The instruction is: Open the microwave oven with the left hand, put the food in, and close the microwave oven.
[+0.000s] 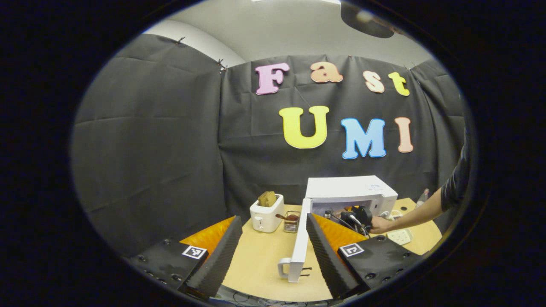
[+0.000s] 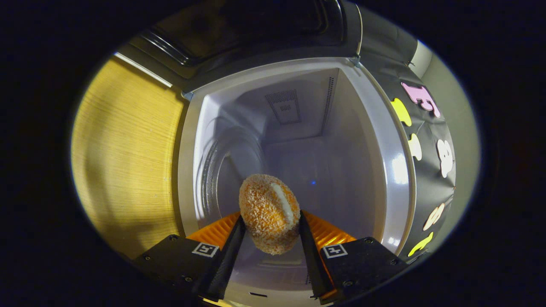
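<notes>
The microwave stands with its door swung wide, edge-on toward the left gripper, whose jaws are spread with bare worktop between them. The door divides that worktop: left of it lie open boards up to the toaster and a small rack just beside it. The mouth is taken up by the right gripper and a hand reaching in. Inside, the cavity is roomy around the food the jaws clamp, with free space behind and above it.
</notes>
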Action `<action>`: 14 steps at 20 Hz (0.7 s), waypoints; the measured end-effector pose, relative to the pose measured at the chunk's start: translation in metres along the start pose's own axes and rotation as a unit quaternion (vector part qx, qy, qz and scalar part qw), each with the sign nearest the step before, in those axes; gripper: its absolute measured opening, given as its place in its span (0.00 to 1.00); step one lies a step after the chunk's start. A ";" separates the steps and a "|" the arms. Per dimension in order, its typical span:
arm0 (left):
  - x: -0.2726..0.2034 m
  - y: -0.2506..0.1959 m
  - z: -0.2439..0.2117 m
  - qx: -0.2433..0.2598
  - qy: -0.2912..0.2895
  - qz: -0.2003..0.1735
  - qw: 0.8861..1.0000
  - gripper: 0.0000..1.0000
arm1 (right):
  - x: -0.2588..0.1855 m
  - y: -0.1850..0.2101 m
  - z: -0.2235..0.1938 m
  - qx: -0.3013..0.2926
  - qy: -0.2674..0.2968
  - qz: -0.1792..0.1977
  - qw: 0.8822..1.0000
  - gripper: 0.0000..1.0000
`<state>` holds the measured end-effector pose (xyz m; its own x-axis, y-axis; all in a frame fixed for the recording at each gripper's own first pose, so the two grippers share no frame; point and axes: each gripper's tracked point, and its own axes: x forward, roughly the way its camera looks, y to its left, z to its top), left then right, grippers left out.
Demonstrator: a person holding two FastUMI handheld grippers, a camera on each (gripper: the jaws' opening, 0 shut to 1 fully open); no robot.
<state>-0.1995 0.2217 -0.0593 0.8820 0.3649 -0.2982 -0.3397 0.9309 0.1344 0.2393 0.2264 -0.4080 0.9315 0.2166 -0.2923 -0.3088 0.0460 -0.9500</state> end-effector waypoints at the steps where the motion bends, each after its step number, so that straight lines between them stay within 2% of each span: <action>1: 0.001 -0.001 0.001 -0.004 -0.002 -0.001 1.000 0.97 | -0.002 0.002 0.000 0.009 0.004 0.004 1.000 0.85; 3: 0.003 -0.003 0.004 -0.007 -0.006 -0.002 1.000 0.97 | -0.007 0.005 0.002 0.026 0.001 0.017 1.000 0.93; 6: 0.008 -0.005 0.004 -0.006 -0.006 -0.006 1.000 0.97 | -0.020 0.003 0.001 0.056 0.004 0.027 0.998 0.96; 11: 0.020 -0.023 0.009 -0.007 -0.012 -0.025 1.000 0.97 | -0.050 0.005 -0.002 0.112 -0.001 0.052 0.992 0.96; 12: 0.023 -0.027 0.010 -0.007 -0.013 -0.031 0.999 0.97 | -0.059 0.005 -0.004 0.126 -0.001 0.057 0.990 0.99; 14: 0.030 -0.036 0.012 -0.007 -0.016 -0.044 0.999 0.97 | -0.076 0.000 -0.010 0.158 0.003 0.063 0.985 0.96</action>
<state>-0.1568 0.1990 -0.0619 0.9184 0.2810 -0.2785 -0.2647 0.9596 0.0954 0.1706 0.1998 -0.3874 0.8825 0.2337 -0.4081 -0.4662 0.3208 -0.8245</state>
